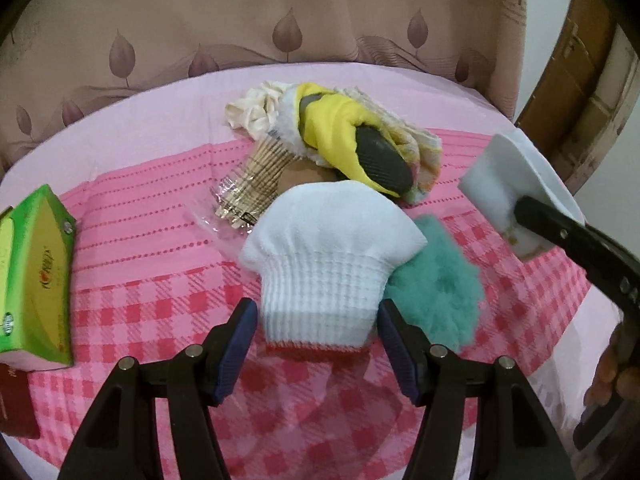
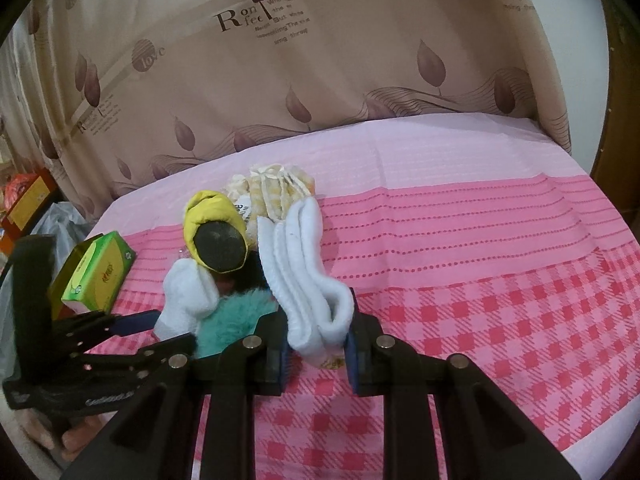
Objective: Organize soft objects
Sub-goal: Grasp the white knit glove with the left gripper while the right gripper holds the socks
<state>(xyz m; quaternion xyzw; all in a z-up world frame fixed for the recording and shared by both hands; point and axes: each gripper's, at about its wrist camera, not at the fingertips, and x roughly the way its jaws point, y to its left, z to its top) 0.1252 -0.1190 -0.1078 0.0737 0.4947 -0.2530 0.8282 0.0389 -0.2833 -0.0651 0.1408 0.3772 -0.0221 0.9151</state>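
A pile of soft things lies on a pink checked cloth. My left gripper stands open around the cuff of a white knit glove, pads apart from it on both sides. My right gripper is shut on folded white socks and holds them up; the socks also show at the right of the left wrist view. A yellow slipper with a dark sole, a teal fluffy piece and cream fabric lie behind the glove.
A green tissue box stands at the left on the cloth. A clear packet of beige sticks lies in the pile. A brown leaf-print curtain hangs behind the table. The cloth to the right is bare.
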